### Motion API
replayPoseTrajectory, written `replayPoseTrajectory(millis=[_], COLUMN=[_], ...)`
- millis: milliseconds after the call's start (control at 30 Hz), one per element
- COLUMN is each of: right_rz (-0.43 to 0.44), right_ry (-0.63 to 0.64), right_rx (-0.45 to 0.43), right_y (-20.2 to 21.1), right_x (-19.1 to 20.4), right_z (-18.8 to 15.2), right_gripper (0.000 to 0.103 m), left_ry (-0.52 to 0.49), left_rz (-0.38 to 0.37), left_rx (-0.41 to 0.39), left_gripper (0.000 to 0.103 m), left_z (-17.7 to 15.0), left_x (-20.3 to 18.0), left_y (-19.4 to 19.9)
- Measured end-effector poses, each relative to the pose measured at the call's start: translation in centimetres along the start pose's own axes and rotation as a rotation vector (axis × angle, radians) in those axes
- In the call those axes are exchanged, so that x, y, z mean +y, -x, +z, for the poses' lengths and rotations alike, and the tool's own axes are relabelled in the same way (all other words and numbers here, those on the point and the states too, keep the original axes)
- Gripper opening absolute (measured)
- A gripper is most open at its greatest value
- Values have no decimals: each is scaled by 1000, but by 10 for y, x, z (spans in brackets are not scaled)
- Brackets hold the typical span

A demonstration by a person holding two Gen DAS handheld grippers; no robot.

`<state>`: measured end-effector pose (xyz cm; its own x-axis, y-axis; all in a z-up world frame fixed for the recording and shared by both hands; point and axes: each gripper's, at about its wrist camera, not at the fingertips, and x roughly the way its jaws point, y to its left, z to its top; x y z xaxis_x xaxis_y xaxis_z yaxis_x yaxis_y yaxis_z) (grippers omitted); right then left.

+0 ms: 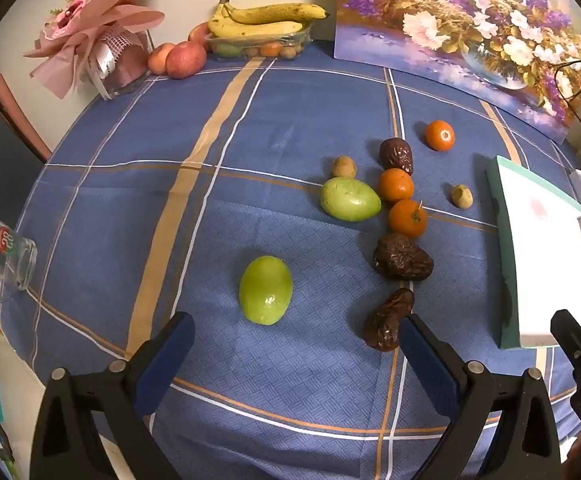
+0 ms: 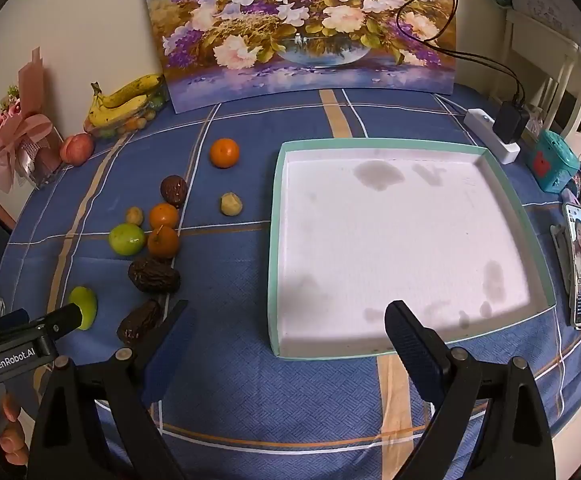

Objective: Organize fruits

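On the blue checked tablecloth (image 1: 290, 128), loose fruit lies left of the empty white tray (image 2: 402, 240); both the left gripper (image 1: 296, 344) and right gripper (image 2: 286, 326) gape wide, holding nothing. Nearest, the smooth green fruit (image 1: 265, 290) looks firm, light and slippery, best pinched across its narrow waist; wrinkled dates (image 1: 402, 258) seem soft.

Sharp, evenly lit, fisheye-warped edges
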<state>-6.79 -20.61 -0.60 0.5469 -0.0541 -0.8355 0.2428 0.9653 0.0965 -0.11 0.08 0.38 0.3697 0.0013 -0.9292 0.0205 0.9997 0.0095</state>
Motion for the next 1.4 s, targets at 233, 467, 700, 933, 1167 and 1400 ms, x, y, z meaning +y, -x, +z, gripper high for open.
replayPoseTrajectory(millis=[233, 467, 700, 933, 1167, 1400], right_rz=[2, 4, 6, 7, 7, 8], right_ry=[-1, -2, -5, -6, -7, -7], right_rx=[2, 3, 1, -1, -3, -3], right_y=[-3, 1, 1, 1, 1, 1], right_x=[0, 0, 0, 0, -1, -1], right_z=[-2, 1, 0, 0, 0, -1], right_gripper=[95, 95, 95, 95, 95, 95], left_ry=[0, -6, -3, -3, -3, -1], left_rz=[-10, -6, -3, -5, -5, -6], left_rx=[1, -4, -6, -7, -9, -8], left_gripper=[103, 103, 102, 102, 102, 103], left_z=[0, 0, -1, -1, -1, -1], left_x=[0, -2, -1, 0, 0, -1], left_y=[0, -1, -1, -1, -1, -1])
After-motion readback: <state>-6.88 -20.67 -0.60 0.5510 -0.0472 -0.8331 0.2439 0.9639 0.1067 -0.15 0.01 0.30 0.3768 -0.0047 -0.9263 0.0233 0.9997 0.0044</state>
